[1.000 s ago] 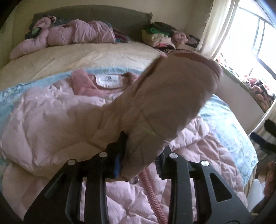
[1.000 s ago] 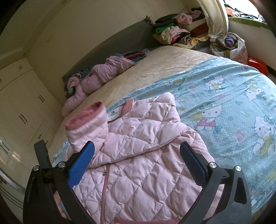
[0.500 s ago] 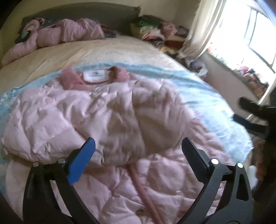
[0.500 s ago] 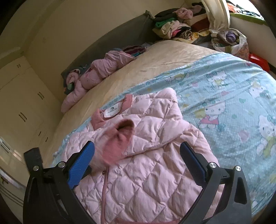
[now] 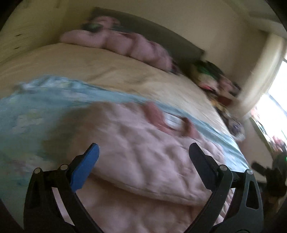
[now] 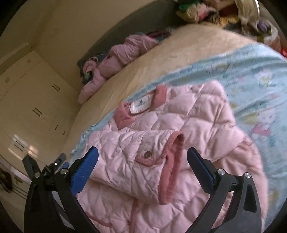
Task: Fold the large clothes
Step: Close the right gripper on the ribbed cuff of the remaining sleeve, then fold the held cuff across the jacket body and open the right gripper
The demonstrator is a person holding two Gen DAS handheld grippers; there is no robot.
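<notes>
A pink quilted jacket (image 6: 188,111) lies front up on a light blue cartoon blanket (image 6: 251,71) on the bed, its collar label (image 6: 140,105) towards the headboard. One sleeve (image 6: 125,152) lies folded across the chest, its darker cuff (image 6: 170,170) between the right fingers. My right gripper (image 6: 142,149) hovers open just above that sleeve, gripping nothing. My left gripper (image 5: 143,146) is open and empty over the blurred jacket (image 5: 136,161), towards its left side. The right gripper (image 5: 265,170) shows as a dark shape at the right edge of the left wrist view.
A second pink jacket (image 6: 116,59) is bunched against the grey headboard (image 5: 161,34). Piled clothes (image 6: 206,9) sit at the far corner of the bed beside a curtain (image 5: 260,71) and a bright window. Cream wardrobe doors (image 6: 26,107) stand left of the bed.
My left gripper let go of the sleeve, opened wide, swung left and rolled. The sleeve dropped flat across the jacket's chest. My right gripper moved in closer over it.
</notes>
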